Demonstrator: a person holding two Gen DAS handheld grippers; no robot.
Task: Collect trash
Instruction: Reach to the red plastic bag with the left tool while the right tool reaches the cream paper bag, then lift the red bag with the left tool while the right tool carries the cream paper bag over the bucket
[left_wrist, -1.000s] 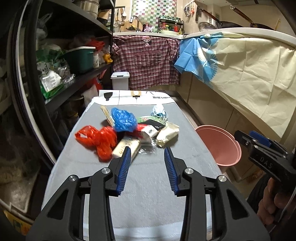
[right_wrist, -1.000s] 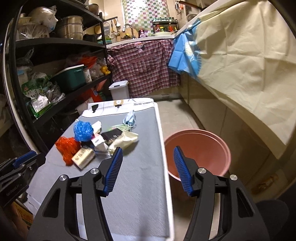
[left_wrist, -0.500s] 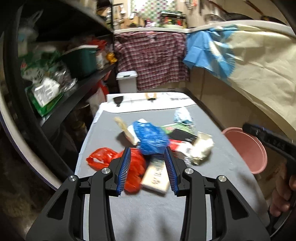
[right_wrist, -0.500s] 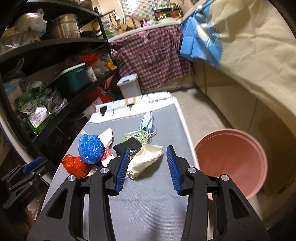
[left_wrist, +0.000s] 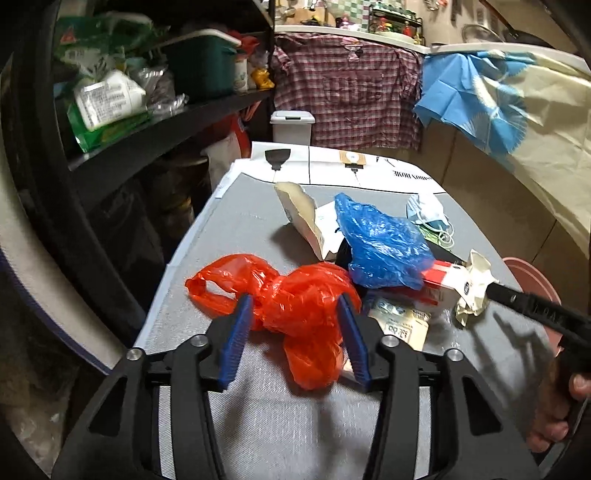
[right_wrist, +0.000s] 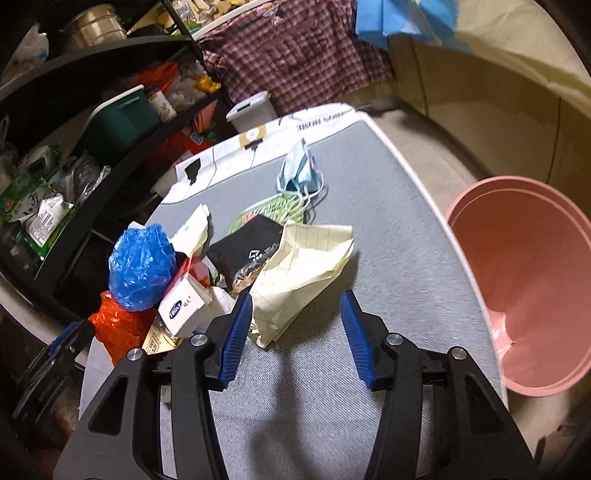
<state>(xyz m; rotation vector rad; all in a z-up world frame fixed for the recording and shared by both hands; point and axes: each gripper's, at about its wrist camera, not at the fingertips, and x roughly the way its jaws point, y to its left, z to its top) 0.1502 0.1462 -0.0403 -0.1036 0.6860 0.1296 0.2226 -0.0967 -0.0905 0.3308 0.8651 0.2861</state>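
On the grey table (right_wrist: 388, 229) lie two crumpled plastic bags: one orange bag (left_wrist: 295, 306) and one blue bag (left_wrist: 380, 247). There is one face mask (right_wrist: 299, 171), one crumpled sheet of yellow lined paper (right_wrist: 303, 269), one black pouch (right_wrist: 247, 251) and one red-and-white carton (right_wrist: 184, 302). One pink bucket (right_wrist: 524, 229) stands past the table's right edge.

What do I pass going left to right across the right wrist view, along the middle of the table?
Blue plastic bag → red-and-white carton → black packet → crumpled yellow lined paper → bare grey table cover → pink bucket on the floor past the table edge.
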